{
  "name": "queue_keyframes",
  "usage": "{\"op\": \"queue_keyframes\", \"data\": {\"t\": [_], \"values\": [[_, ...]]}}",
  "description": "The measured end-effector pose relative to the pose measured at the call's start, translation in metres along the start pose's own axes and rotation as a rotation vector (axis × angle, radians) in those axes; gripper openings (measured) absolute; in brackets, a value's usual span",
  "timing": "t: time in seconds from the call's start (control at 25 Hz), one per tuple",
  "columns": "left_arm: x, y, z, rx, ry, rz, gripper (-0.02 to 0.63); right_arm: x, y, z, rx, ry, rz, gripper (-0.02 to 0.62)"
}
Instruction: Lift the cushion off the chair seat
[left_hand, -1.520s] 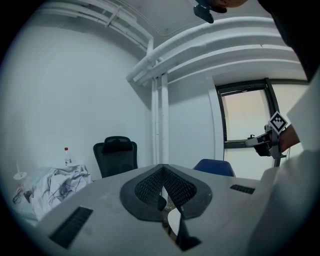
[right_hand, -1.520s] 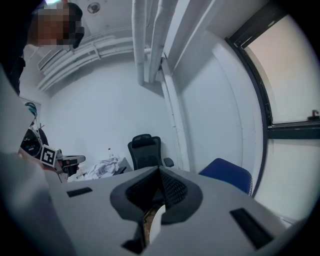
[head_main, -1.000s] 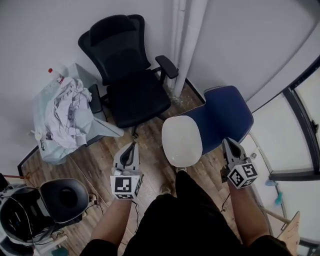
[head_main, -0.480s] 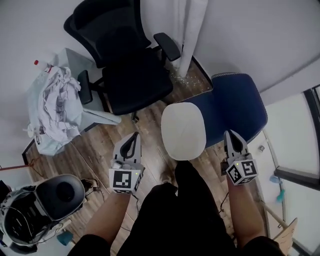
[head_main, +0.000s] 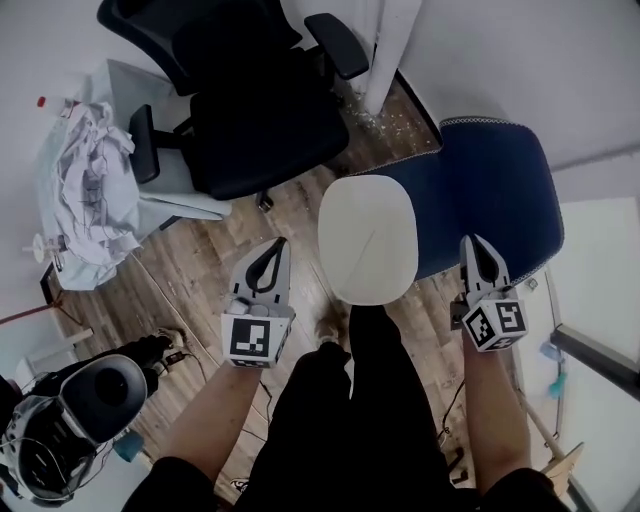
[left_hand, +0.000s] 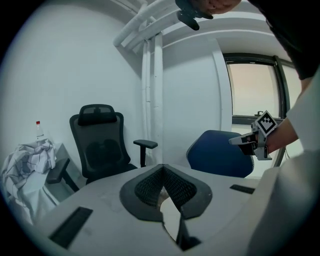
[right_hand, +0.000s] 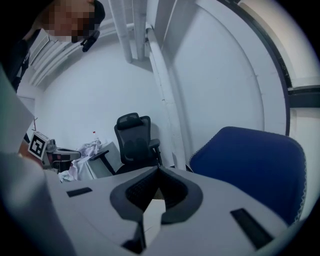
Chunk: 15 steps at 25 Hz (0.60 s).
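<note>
A white rounded cushion (head_main: 367, 240) lies on the seat of the blue chair (head_main: 497, 190), straight ahead of the person's black-trousered legs. My left gripper (head_main: 280, 244) hangs shut and empty over the wooden floor, left of the cushion and apart from it. At the cushion's right my right gripper (head_main: 471, 243) is shut too, over the seat's right edge, holding nothing. The left gripper view has the blue chair (left_hand: 220, 152) beyond the closed jaws and the right gripper (left_hand: 252, 141) off to the right. In the right gripper view the blue chair (right_hand: 255, 165) fills the right side.
A black office chair (head_main: 260, 120) stands behind and to the left, by a white pipe (head_main: 385, 50). White cloth is heaped on a pale table (head_main: 85, 180) at the far left. A black rounded device (head_main: 85, 400) sits on the floor at lower left.
Both grippers have come down and forward, and now flank the cushion more closely. The head view has tipped down, so chair and cushion sit higher and larger in it.
</note>
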<state>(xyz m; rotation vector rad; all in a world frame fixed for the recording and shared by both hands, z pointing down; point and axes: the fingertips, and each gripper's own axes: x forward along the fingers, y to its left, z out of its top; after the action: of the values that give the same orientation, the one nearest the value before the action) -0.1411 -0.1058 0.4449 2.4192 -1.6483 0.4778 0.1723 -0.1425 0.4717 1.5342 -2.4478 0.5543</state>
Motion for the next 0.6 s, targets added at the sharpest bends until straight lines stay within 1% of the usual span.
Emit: {"op": "queue_keyframes", "data": {"t": [0.08,0.16,0.28,0.44,0.52,0.6], "values": [[0.01,-0.001,-0.012,-0.027,-0.004,0.014,0.005,0.009,-0.008,-0.012,-0.002,0.009,0.007,0.012],[0.019,0.0,-0.025,-0.036,0.0,0.019,0.005,0.019,-0.013,-0.027,0.003,0.024,0.013,0.012],[0.031,0.0,-0.05,-0.041,0.022,0.02,0.005,0.032,-0.017,-0.052,0.008,0.055,0.022,0.012],[0.051,-0.002,-0.085,-0.059,0.058,0.027,0.005,0.052,-0.025,-0.073,0.0,0.072,0.033,0.012],[0.06,-0.007,-0.103,-0.066,0.069,0.021,0.005,0.059,-0.029,-0.088,0.005,0.085,0.033,0.012],[0.066,-0.018,-0.119,-0.072,0.075,-0.001,0.005,0.061,-0.032,-0.108,0.004,0.109,0.034,0.012]]}}
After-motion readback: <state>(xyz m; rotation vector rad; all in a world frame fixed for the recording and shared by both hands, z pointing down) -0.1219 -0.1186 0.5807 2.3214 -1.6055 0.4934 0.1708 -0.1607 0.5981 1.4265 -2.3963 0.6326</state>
